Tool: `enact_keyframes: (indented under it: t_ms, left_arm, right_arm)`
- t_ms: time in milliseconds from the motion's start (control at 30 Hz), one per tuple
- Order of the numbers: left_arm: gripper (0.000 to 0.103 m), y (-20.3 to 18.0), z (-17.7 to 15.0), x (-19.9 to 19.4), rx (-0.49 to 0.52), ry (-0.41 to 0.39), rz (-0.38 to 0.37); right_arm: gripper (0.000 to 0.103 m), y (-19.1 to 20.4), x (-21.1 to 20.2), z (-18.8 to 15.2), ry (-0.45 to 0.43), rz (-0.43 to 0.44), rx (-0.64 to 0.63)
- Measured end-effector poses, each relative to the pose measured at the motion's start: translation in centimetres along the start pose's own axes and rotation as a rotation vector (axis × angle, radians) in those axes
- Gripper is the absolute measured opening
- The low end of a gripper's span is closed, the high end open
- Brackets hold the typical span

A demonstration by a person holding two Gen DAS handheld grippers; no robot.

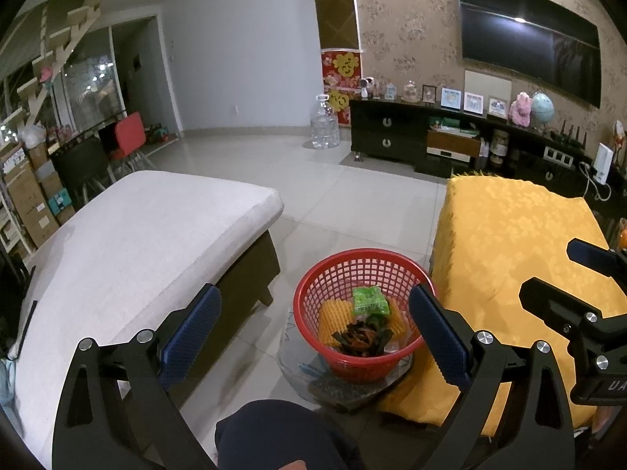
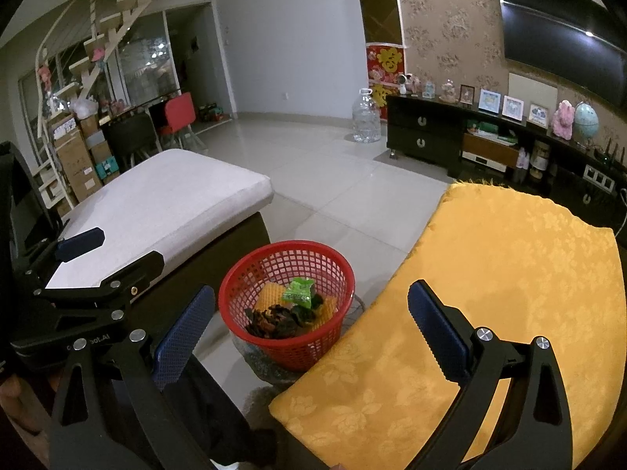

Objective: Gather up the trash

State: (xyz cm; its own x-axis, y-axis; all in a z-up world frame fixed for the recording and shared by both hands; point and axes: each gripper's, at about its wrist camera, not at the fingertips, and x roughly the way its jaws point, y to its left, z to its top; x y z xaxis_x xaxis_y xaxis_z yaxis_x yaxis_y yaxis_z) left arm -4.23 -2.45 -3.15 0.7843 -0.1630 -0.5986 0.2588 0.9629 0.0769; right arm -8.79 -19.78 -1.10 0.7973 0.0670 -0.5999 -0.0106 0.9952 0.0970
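I hold my left gripper (image 1: pixel 313 337) and right gripper (image 2: pixel 311 325) spread wide and empty above the red basket (image 1: pixel 313 274), which sits at twelve o'clock on the floor, within easy reach, with the green wrapper (image 1: pixel 369 300) and dark scraps (image 1: pixel 362 340) already inside.

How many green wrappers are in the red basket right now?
1: a green wrapper lies on top of the dark trash in the red basket. More could be buried underneath.

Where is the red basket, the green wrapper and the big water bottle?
red basket (image 1: pixel 354 256), left wrist view, on its far rim.
green wrapper (image 1: pixel 369 300), left wrist view, on its middle.
water bottle (image 2: pixel 366 119), right wrist view, on its clear body.
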Motion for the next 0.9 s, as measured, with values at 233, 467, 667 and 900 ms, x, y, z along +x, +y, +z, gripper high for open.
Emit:
enact_keyframes:
  t_ms: [233,467,667,900]
  left_arm:
    - [0.093,-0.03,-0.03,0.19,-0.001,0.003,0.001]
    - [0.093,0.03,-0.18,0.26,-0.003,0.005,0.000]
    - [0.093,0.02,-0.21,0.25,-0.001,0.005,0.002]
    - [0.093,0.01,-0.06,0.25,-0.002,0.006,0.002]
  right_arm:
    - [0.096,-0.01,0.00,0.08,0.000,0.001,0.000]
    - [0.096,-0.02,-0.01,0.17,0.000,0.001,0.002]
    - [0.096,-0.09,-0.06,0.18,0.001,0.001,0.002]
    - [0.096,-0.12,-0.08,0.24,0.001,0.001,0.002]
